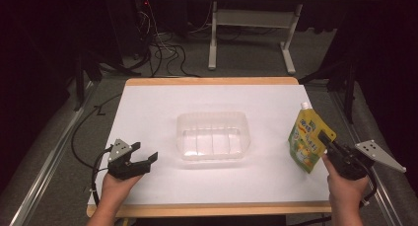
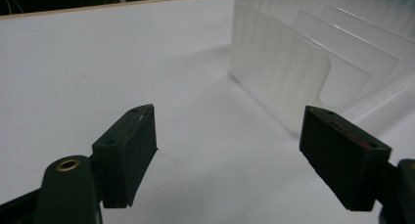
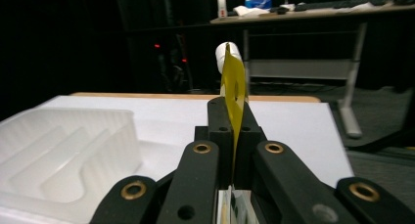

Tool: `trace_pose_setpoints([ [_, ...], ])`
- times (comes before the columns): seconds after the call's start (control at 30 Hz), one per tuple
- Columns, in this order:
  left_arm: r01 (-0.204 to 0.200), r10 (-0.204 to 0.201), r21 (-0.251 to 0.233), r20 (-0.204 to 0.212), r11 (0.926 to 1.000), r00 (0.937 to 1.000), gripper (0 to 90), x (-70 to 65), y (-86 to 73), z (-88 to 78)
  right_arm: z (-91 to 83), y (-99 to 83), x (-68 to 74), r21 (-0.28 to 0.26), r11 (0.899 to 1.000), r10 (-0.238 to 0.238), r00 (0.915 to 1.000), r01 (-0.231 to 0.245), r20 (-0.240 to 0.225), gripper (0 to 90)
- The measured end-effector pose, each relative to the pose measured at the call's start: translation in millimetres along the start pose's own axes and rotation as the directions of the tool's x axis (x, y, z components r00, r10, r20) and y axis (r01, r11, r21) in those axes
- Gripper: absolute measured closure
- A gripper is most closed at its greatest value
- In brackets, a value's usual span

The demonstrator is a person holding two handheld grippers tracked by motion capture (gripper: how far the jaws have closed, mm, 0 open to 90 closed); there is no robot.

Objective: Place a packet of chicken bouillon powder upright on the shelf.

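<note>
One pouch [image 1: 308, 139], yellow-green w/ a white spout cap, is the item in hand: it sits at approx 3 o'clock on the table [image 1: 148, 107], held upright near the right edge, pinched by its side seam in the right gripper [image 1: 329, 139]. In the right gripper view the jaws are pressed together on the pouch's thin edge [image 3: 234, 92], cap up top at 12 o'clock. So pickup looks done; I'd judge the work approx a third along, assuming the pouch is meant for the tray.

One clear plastic tray [image 1: 213, 135] sits mid-table, roughly 9 o'clock from the pouch and well apart from it. It looks empty, w/ moulded ribs in the floor. Left to do, by my read: carry the pouch over, lower it in, let go.

One left gripper [image 1: 143, 159] rests at approx 8 o'clock on the table, jaws spread wide w/ nothing between them; in the left gripper view the tray wall [image 2: 279, 72] is near, at approx 1 o'clock, not touching.

Count: 1 pouch, 1 tray, 2 grippers, 1 table. Nothing else is on the white top.
</note>
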State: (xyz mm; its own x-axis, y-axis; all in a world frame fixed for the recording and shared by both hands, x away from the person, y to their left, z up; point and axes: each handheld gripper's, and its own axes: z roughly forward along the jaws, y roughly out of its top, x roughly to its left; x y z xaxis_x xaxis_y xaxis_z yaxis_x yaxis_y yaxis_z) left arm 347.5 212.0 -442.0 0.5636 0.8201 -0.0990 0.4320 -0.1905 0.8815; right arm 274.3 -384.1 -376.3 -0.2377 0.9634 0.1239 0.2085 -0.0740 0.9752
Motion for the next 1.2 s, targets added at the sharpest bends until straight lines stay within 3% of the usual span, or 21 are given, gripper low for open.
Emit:
trace_pose_setpoints([
  [0.2,0.007,-0.007,-0.007,0.006,1.0,1.0,22.6,-0.1,1.8,2.1,-7.7,-5.8,-0.2,0.005,1.0,-0.017,0.9998,0.017,0.012,90.0],
  [0.3,-0.01,0.01,-0.021,-0.015,0.9997,0.9998,24.0,-2.3,4.0,3.2,-12.7,-9.7,-0.6,0.012,1.0,-0.017,0.9997,0.017,0.02,89.6],
  [0.4,0.002,-0.002,-0.037,0.006,0.9993,1.0,26.0,-3.1,4.8,6.0,-15.9,-13.7,0.9,0.031,0.999,-0.028,0.9991,0.027,0.033,84.8],
  [0.47,0.003,-0.003,-0.011,0.012,0.9999,0.9999,28.2,-4.8,3.8,14.1,-14.9,-16.8,1.8,0.05,0.998,-0.029,0.9988,0.027,0.04,77.8],
  [0.57,0.011,-0.011,0.007,-0.032,0.9999,0.9994,36.9,-5.2,4.6,27.3,-8.0,-23.7,-0.9,0.099,0.995,0.015,0.9994,-0.018,0.031,65.7],
  [0.67,0.098,-0.096,0.046,-0.039,0.9941,0.9946,58.6,-0.5,9.3,46.2,0.8,-32.2,-5.4,0.146,0.989,0.032,0.9991,-0.036,0.028,63.7],
  [0.7,0.109,-0.107,0.053,-0.044,0.9926,0.9933,65.7,-1.4,11.1,51.8,3.4,-33.7,-6.3,0.162,0.986,0.033,0.9989,-0.038,0.032,64.1],
  [0.83,0.075,-0.069,0.067,-0.083,0.9949,0.9942,88.8,-13.0,17.1,79.0,8.2,-35.5,-6.4,0.181,0.983,0.026,0.9991,-0.032,0.033,75.0],
  [1.0,0.067,-0.06,0.059,-0.103,0.996,0.9928,90.0,-30.5,27.2,102.7,10.8,-34.5,-6.0,0.177,0.984,0.023,0.9985,-0.032,0.05,82.4],
  [1.2,0.06,-0.054,0.061,-0.094,0.9964,0.9942,90.0,-43.6,30.3,111.5,10.3,-35.3,-8.7,0.172,0.984,0.03,0.9979,-0.039,0.057,87.8],
])
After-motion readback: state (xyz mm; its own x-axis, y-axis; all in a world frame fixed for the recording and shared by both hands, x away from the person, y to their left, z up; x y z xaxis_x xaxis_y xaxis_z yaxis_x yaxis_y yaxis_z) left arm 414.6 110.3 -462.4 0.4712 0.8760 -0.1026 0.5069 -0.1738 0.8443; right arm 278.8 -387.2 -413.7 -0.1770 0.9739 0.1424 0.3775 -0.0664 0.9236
